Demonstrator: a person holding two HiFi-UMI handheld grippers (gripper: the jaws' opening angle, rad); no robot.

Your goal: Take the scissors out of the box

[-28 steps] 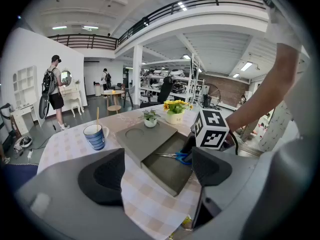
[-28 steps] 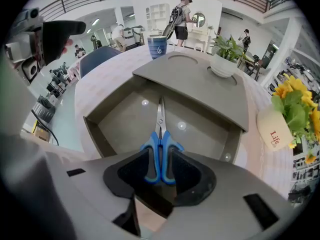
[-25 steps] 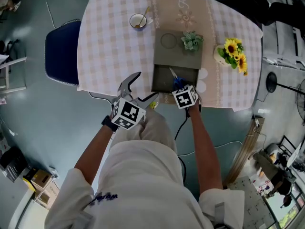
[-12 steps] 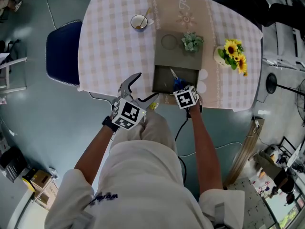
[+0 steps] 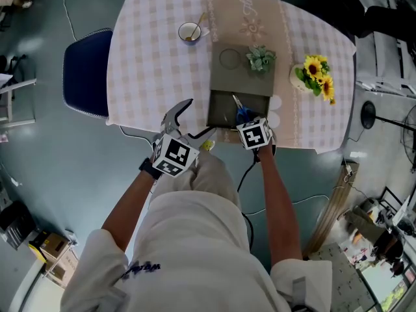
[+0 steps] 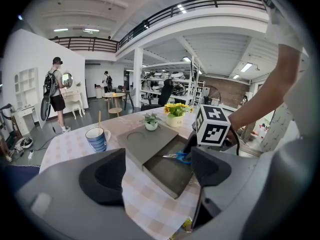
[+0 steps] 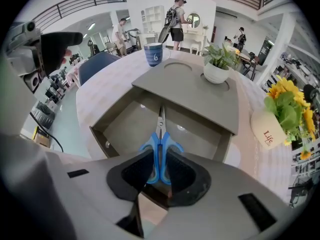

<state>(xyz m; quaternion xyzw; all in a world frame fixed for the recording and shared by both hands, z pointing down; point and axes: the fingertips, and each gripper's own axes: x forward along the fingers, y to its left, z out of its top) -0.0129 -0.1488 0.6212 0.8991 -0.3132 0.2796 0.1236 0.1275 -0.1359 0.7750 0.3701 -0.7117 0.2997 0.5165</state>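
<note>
1. R gripper (image 7: 159,168): pointed steeply down into open part of box (image 7: 125,121). Jaws narrow, just been closing, pads pressed on both sides of the blue handles. Nothing else between them.
2. Scissors (image 7: 160,141): inside box, by its near-right corner. Handles toward near edge of table (image 5: 149,64), steel blades together and pointing to the far side, at the lid (image 7: 200,91). Low over box floor; cannot tell whether resting or just lifted.
3. Box: grey, at near edge of table, right of middle. Near half uncovered, lid over the far half, round recess in lid top.
4. L gripper (image 6: 157,171): held off near edge of table, left of box, tilted down toward it. Jaws wide apart, nothing between pads, touching nothing.
5. Potted plant (image 5: 260,57): small, upright on far-right corner of lid.
6. Cup (image 5: 189,31): blue-striped, stick or spoon standing in it, near far edge of table, left of middle, well apart from box.
7. Sunflower vase (image 5: 312,73): near right edge of table, apart from box.
8. Table: checked cloth w/ plain runner under box.
9. Chair (image 5: 84,70): blue, at left edge of table.
</note>
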